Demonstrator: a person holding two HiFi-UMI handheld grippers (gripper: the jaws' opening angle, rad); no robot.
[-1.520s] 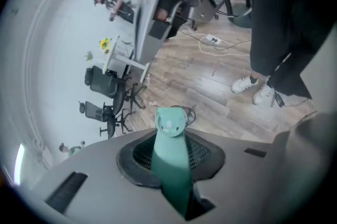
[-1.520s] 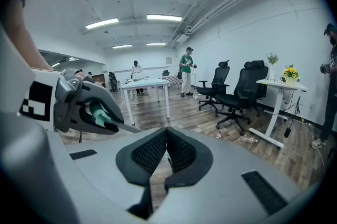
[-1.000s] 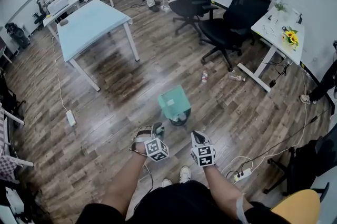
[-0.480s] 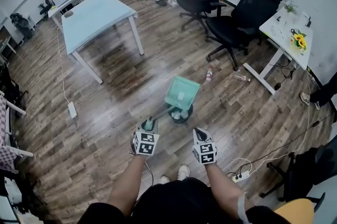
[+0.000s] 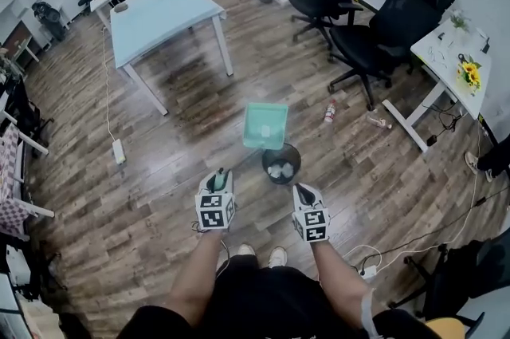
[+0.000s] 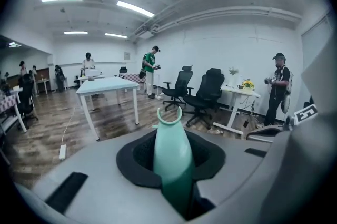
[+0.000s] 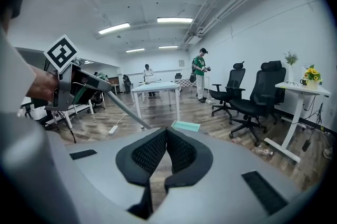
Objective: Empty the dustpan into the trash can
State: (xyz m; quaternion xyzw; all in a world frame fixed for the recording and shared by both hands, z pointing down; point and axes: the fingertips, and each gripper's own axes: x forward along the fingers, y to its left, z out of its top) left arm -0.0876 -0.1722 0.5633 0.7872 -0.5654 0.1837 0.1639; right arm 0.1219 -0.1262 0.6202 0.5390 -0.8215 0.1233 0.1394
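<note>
The teal dustpan [image 5: 265,126] hangs over the wooden floor just beyond the black trash can [image 5: 281,163], which holds white litter. Its long handle [image 5: 237,162] runs back into my left gripper [image 5: 219,179], which is shut on it. In the left gripper view the teal handle end [image 6: 171,149] sticks up between the black pads of that gripper [image 6: 172,157]. My right gripper [image 5: 301,190] hangs to the right of the can, shut and empty. In the right gripper view the pads of the right gripper [image 7: 166,136] meet at the tip, and beyond them are the dustpan [image 7: 185,126] and its grey pole [image 7: 124,107].
A light blue table [image 5: 163,10] stands at the far left, black office chairs [image 5: 374,26] at the far right, and a white desk with sunflowers [image 5: 454,62] to the right. A bottle [image 5: 330,112] lies on the floor. A power strip [image 5: 119,151] and cables trail left. People stand at the back.
The dustpan was tipped over the trash can, hiding it; now it lies flatter and farther away, and the can's opening shows. My left gripper has rolled and risen. The right gripper shifted slightly.
</note>
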